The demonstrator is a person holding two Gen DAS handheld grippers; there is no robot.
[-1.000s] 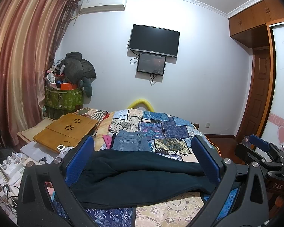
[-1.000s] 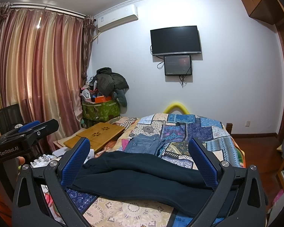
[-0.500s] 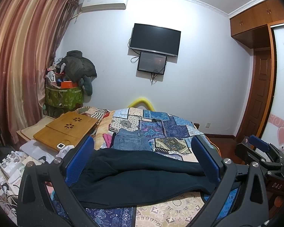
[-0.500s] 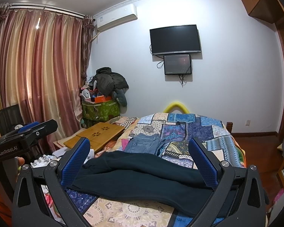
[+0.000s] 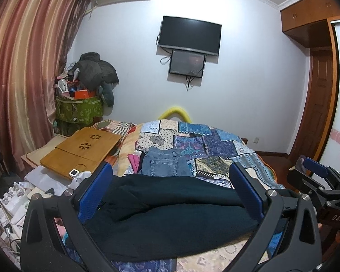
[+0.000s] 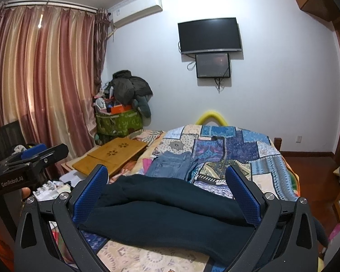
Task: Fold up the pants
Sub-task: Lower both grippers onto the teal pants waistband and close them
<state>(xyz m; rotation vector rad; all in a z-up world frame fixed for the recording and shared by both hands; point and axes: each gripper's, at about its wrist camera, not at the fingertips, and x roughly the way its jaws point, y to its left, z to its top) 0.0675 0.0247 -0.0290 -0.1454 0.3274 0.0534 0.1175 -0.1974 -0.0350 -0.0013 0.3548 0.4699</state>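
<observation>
Dark navy pants [image 5: 170, 213] [image 6: 167, 213] lie stretched crosswise over the near end of a patchwork quilt on the bed. Both legs run side by side with a crease between them. My left gripper [image 5: 171, 176] hovers above them, open, its blue pads wide apart and nothing between them. My right gripper [image 6: 166, 176] is likewise open and held over the pants, not touching the cloth. Each gripper shows at the edge of the other's view: the right one [image 5: 317, 179], the left one [image 6: 34, 158].
Folded blue jeans [image 5: 166, 162] and a pink garment [image 5: 133, 159] lie farther up the quilt [image 5: 206, 140]. A wooden lap desk [image 5: 81, 147] sits left of the bed, clutter on the floor below it. A green box heaped with clothes [image 5: 79, 111] stands by the curtain.
</observation>
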